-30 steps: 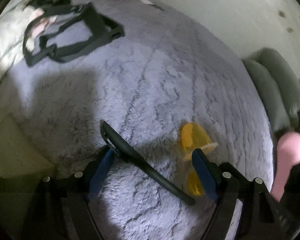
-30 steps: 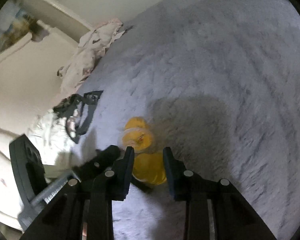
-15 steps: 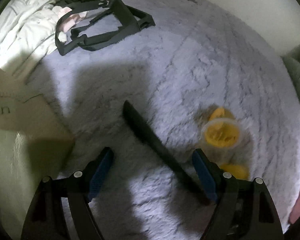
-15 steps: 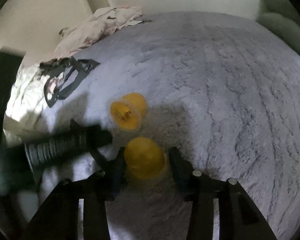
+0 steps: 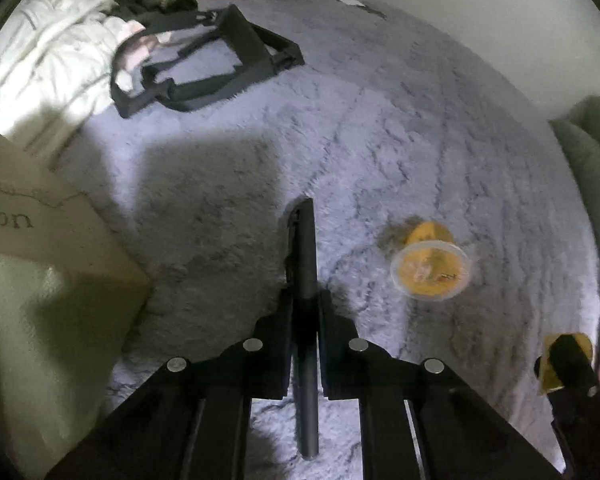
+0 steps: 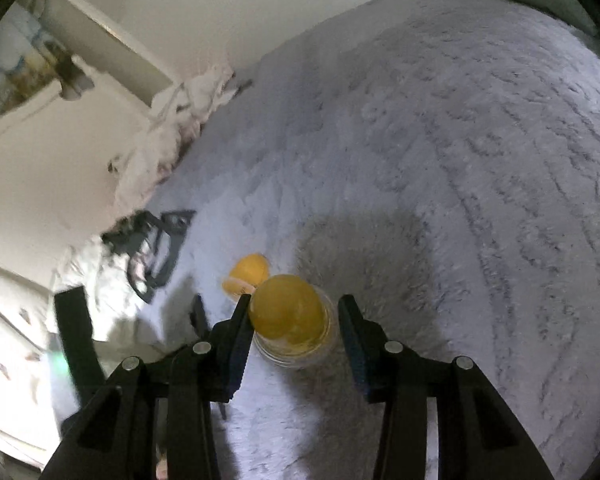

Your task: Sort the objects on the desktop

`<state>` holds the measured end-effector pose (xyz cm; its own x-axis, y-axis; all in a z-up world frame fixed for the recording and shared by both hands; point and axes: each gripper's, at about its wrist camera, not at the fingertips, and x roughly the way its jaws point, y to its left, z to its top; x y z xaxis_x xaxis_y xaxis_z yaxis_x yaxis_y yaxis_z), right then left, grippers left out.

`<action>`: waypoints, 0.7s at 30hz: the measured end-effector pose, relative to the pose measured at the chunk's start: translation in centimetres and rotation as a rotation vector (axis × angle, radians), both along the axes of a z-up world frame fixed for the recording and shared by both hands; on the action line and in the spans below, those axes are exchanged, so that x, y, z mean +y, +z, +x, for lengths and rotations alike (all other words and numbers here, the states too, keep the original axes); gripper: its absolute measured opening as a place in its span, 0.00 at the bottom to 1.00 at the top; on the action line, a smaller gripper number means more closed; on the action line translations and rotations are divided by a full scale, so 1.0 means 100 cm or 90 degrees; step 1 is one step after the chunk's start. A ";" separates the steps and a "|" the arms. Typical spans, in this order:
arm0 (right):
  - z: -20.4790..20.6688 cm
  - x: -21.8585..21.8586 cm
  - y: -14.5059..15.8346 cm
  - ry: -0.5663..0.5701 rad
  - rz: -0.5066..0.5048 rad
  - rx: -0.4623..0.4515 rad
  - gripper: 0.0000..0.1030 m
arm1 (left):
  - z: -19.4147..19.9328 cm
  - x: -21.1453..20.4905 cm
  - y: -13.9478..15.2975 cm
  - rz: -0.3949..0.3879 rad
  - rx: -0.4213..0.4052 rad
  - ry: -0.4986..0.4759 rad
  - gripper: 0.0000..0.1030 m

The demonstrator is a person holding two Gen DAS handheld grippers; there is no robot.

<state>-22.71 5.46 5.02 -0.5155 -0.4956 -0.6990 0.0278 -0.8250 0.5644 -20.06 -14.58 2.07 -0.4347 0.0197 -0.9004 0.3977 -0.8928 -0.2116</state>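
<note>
My left gripper (image 5: 305, 312) is shut on a long black pen (image 5: 306, 264) that points forward over the fluffy grey rug (image 5: 380, 140). A yellow cup (image 5: 430, 270) lies on its side on the rug to the right of the pen. My right gripper (image 6: 294, 326) is around a second yellow cup (image 6: 288, 314), jaws apart with a gap on the right side; it shows at the left wrist view's right edge (image 5: 564, 360). The first yellow cup (image 6: 246, 276) lies just beyond it.
A black strap harness (image 5: 204, 64) lies far left on the rug by white bedding (image 5: 40, 68). A cardboard box (image 5: 40, 240) stands at the left. A green cushion (image 5: 592, 168) is at the right edge. A white wall (image 6: 260, 8) is behind.
My left gripper has closed on the black pen, which was lying slantwise between open jaws. My right gripper has lifted the yellow cup off the rug and swung.
</note>
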 end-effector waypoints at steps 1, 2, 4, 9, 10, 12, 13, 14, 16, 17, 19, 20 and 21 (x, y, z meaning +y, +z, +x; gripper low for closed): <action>0.001 0.003 0.004 -0.004 -0.005 0.005 0.39 | 0.001 -0.001 0.000 0.003 -0.001 -0.002 0.11; 0.003 0.006 0.009 -0.008 -0.008 0.010 0.39 | 0.002 0.000 0.001 0.006 -0.001 -0.004 0.11; 0.003 0.005 0.016 -0.010 -0.015 0.020 0.39 | 0.007 0.000 0.005 0.009 0.004 -0.014 0.11; 0.008 -0.003 0.031 0.020 -0.056 0.039 0.39 | 0.009 0.011 0.033 -0.005 0.039 -0.047 0.11; 0.009 -0.006 0.035 0.029 -0.063 0.045 0.39 | 0.013 0.013 0.040 -0.004 0.046 -0.058 0.11; 0.013 -0.010 0.043 0.043 -0.071 0.055 0.39 | 0.014 0.020 0.045 -0.002 0.052 -0.069 0.11; 0.015 -0.011 0.046 0.049 -0.071 0.059 0.39 | 0.020 0.020 0.052 -0.002 0.057 -0.075 0.11; 0.016 -0.013 0.050 0.056 -0.075 0.064 0.39 | 0.027 0.020 0.059 -0.002 0.064 -0.077 0.11; 0.020 -0.014 0.057 0.065 -0.093 0.075 0.39 | 0.028 0.027 0.074 -0.014 0.094 -0.078 0.11; 0.021 -0.015 0.059 0.067 -0.100 0.080 0.39 | 0.035 0.029 0.087 -0.025 0.118 -0.077 0.11; 0.025 -0.014 0.067 0.072 -0.116 0.093 0.39 | 0.044 0.031 0.105 -0.036 0.152 -0.071 0.11; 0.027 -0.013 0.070 0.075 -0.124 0.098 0.39 | 0.042 0.032 0.111 -0.039 0.163 -0.069 0.11; 0.030 -0.013 0.072 0.079 -0.134 0.103 0.39 | 0.051 0.032 0.122 -0.045 0.185 -0.067 0.11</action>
<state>-19.74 4.14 12.23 -0.5387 -0.6866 -0.4883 0.2242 -0.6755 0.7025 -14.92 -11.43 14.31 -0.6731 0.0200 -0.7393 0.2340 -0.9425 -0.2385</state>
